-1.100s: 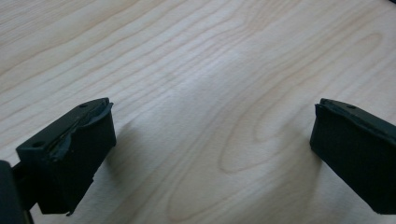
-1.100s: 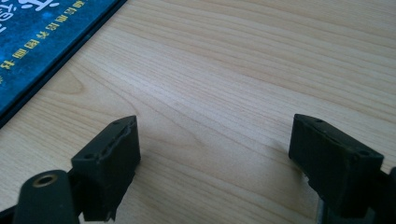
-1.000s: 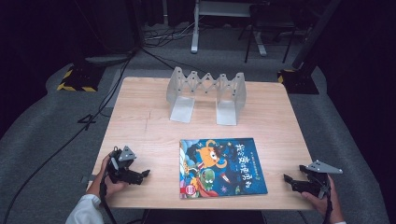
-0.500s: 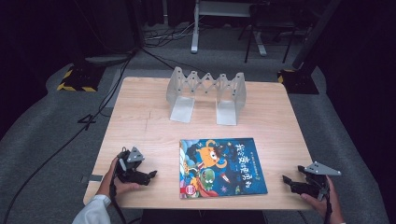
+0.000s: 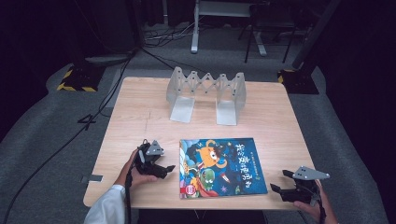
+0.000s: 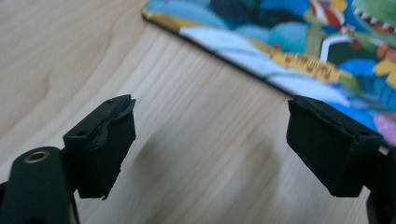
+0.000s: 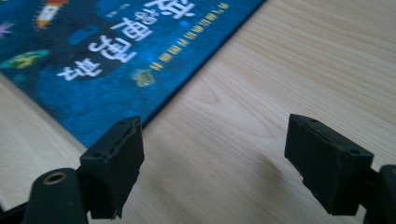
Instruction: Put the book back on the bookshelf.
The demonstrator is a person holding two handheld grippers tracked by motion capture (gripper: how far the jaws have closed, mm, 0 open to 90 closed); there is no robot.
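Observation:
A children's picture book (image 5: 222,165) with a blue cartoon cover lies flat on the wooden table (image 5: 140,112) near its front edge. My left gripper (image 5: 164,169) sits just left of the book's left edge, low over the table. In the left gripper view its jaws (image 6: 210,121) are open, have just been closing a little, and have only bare wood between them; the book (image 6: 289,51) lies just ahead. My right gripper (image 5: 279,183) is off the book's front right corner. Its jaws (image 7: 215,140) are open, having narrowed slightly, over bare wood beside the book (image 7: 107,60).
A grey accordion-style book rack (image 5: 208,93) with two flat feet stands at the back middle of the table. Black stands and cables lie on the grey floor beyond the table. Bare wood stretches between the rack and the book.
My left gripper has moved right, from the table's left front area up close to the book's left edge. My right gripper has shifted a little left, toward the book's corner.

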